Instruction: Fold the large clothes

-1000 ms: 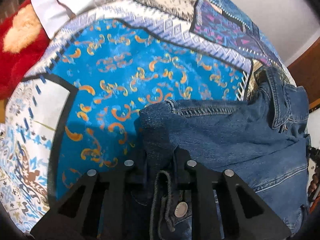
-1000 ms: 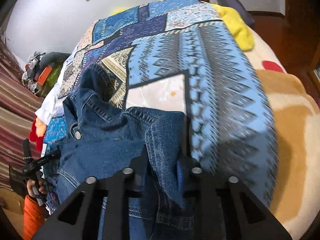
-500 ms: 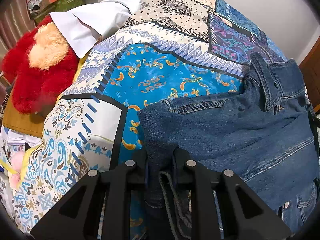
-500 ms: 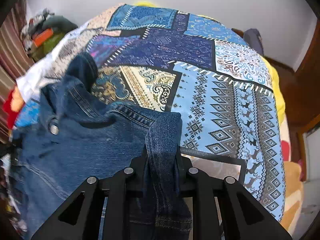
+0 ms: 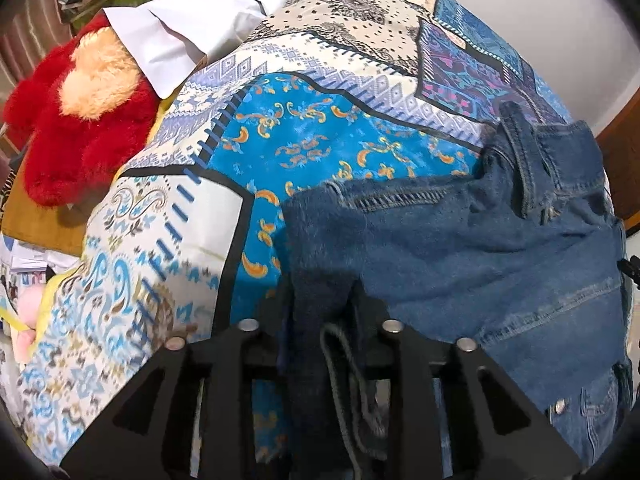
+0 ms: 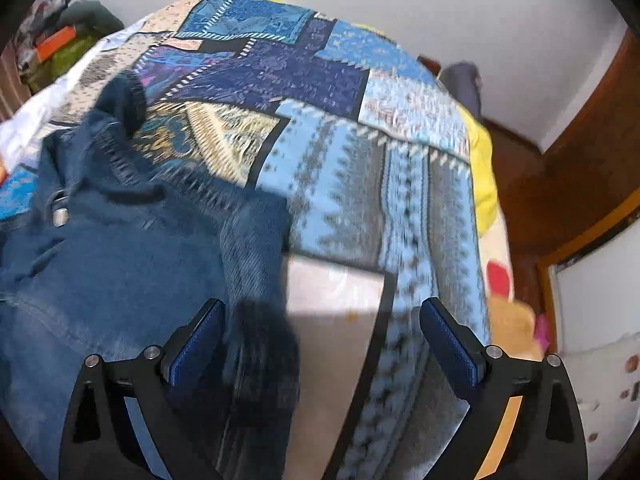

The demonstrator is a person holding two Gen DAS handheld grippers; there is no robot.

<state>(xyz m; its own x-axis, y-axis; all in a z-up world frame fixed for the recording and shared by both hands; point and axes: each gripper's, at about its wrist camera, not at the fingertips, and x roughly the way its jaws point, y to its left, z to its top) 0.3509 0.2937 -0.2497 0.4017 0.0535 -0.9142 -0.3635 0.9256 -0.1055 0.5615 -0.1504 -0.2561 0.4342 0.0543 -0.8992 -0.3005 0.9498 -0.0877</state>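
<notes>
left hand-held gripper (image 5: 320, 312) pinches denim jacket (image 5: 480, 248); right hand-held gripper (image 6: 320, 336) gapes wide.

Even, diffuse indoor light is recorded in both views; no glare is noted. Strong fisheye bowing and dark vignetted corners are seen. The left wrist view is fairly sharp, with slight softness on the denim jacket (image 5: 460, 248). Heavy motion blur is observed across the right wrist view, smearing the patchwork bedspread (image 6: 360, 184). Soft shadow lies beside the jacket edge.
</notes>
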